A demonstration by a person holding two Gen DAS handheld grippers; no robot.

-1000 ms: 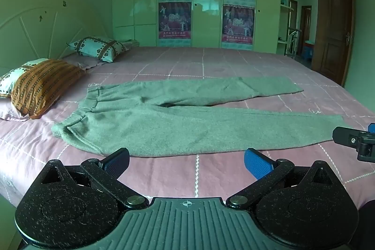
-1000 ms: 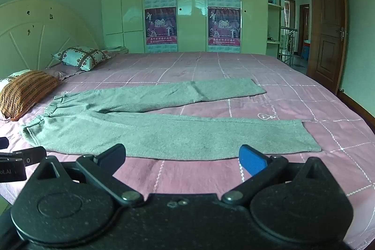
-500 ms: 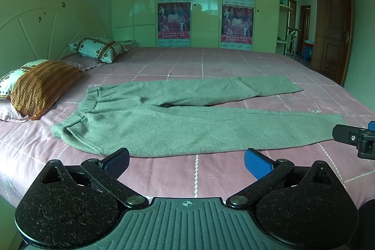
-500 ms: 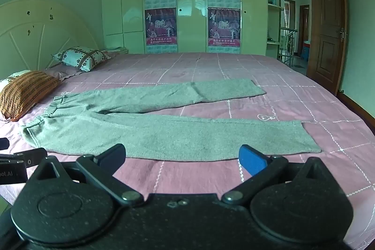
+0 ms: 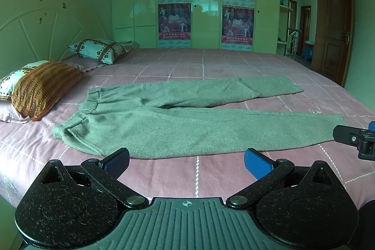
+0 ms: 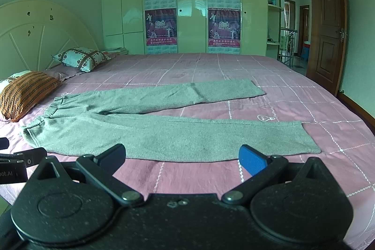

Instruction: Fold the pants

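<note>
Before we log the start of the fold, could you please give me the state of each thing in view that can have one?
Pants: unfolded, spread flat on the bed, legs apart.
Left gripper: open, empty, short of the pants.
Right gripper: open, empty, short of the pants.
Door: open.
Wardrobe: doors shut.
Striped pillow: lying by the headboard.

A wide pink bed (image 5: 211,62) with grey pants (image 5: 187,128) lying flat across it, legs spread apart. Bare sheet runs along the near edge between the pants and both wide-open claws, left claw (image 5: 186,159) and right claw (image 6: 181,156). The far half of the bed is bare. 2 pillows (image 5: 42,86) crowd the left end, beside the waistband. Nothing lies on the pants.
</note>
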